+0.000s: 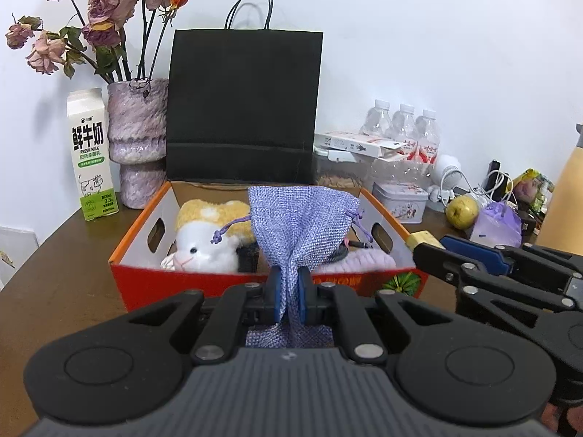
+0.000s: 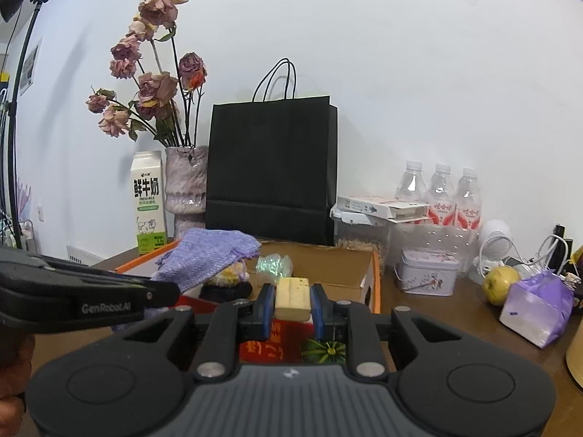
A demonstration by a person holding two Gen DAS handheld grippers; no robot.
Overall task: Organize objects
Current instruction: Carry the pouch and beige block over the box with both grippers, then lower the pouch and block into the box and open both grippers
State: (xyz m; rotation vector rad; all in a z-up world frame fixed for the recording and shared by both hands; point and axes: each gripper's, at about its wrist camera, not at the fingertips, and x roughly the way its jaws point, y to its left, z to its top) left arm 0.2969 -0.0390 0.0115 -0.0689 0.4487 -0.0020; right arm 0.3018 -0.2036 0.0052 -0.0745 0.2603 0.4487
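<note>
Left wrist: left gripper (image 1: 290,293) clamps purple pouch (image 1: 300,224).

A lilac drawstring pouch (image 1: 302,225) and a pale yellow block (image 2: 292,298) hang above the orange box (image 1: 145,273).

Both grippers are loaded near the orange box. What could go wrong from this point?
The left gripper pinches only a bunched fold of the purple drawstring pouch, so the cloth could slip free. The pouch's loose cord dangles by the plush cat and might snag. The right gripper, shut on a yellow block, sits close beside the left; they could bump over the orange box.
</note>
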